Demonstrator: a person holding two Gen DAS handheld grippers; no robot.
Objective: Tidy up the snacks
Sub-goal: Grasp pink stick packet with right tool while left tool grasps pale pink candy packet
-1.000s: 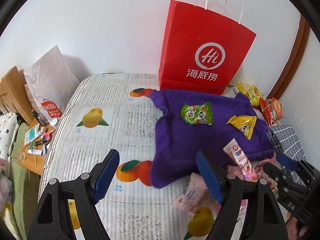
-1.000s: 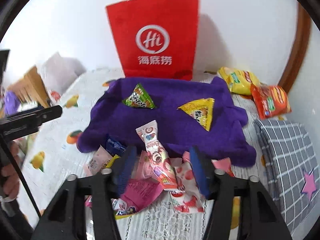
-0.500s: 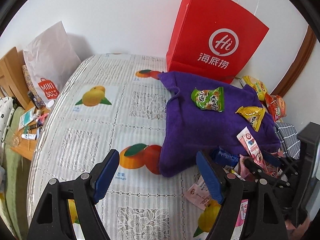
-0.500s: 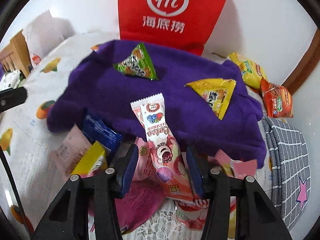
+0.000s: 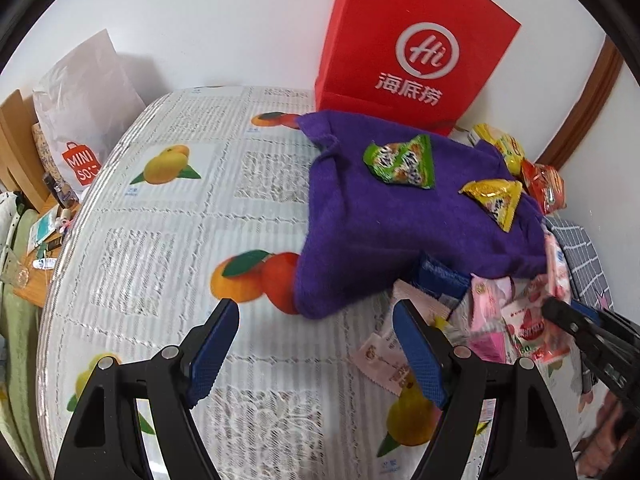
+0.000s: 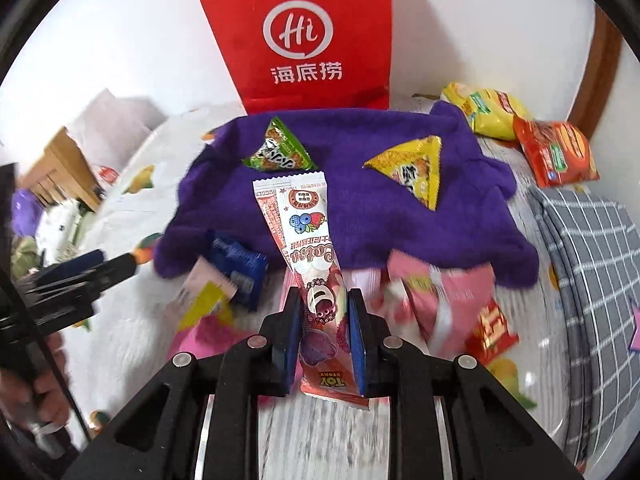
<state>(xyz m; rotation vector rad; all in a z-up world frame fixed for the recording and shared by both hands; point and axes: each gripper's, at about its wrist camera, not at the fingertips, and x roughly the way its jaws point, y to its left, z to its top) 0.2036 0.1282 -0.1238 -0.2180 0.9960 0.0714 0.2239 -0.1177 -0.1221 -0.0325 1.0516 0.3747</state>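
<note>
Barely begun: two triangular packets, green (image 6: 280,150) and yellow (image 6: 412,170), already on the purple cloth (image 6: 360,208); right gripper (image 6: 325,334) clamped on a long pink wafer pack (image 6: 308,248) over the heap (image 6: 440,304); left gripper (image 5: 316,354) wide open, empty.

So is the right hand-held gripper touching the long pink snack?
Touching. In the right wrist view the right hand-held gripper has both blue pads pressed against the sides of the long pink snack, with no gap.
</note>
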